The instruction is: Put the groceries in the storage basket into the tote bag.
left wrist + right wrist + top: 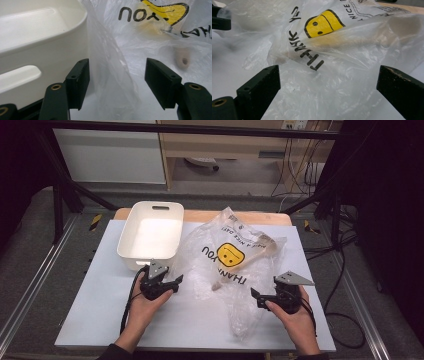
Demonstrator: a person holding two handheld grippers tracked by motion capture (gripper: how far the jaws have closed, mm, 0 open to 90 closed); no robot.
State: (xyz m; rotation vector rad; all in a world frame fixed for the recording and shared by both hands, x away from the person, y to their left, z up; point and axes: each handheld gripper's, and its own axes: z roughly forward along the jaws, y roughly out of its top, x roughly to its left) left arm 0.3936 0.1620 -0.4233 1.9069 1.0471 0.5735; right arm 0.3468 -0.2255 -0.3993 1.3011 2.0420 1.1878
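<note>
White tabletop (100, 320) lies bare around both grippers' wide-open, empty fingers flanking the plastic bag (235, 265).

A white rectangular board (195, 320) covers most of a light wooden table (200, 216), whose far edge shows beyond it. Grey carpeted floor (30, 255) surrounds the table, crossed by black metal frame bars (65, 185). At the far side stand a white cabinet panel (110, 155) and a pale wooden shelf unit (225, 145); black cables (300, 170) hang at far right.
</note>
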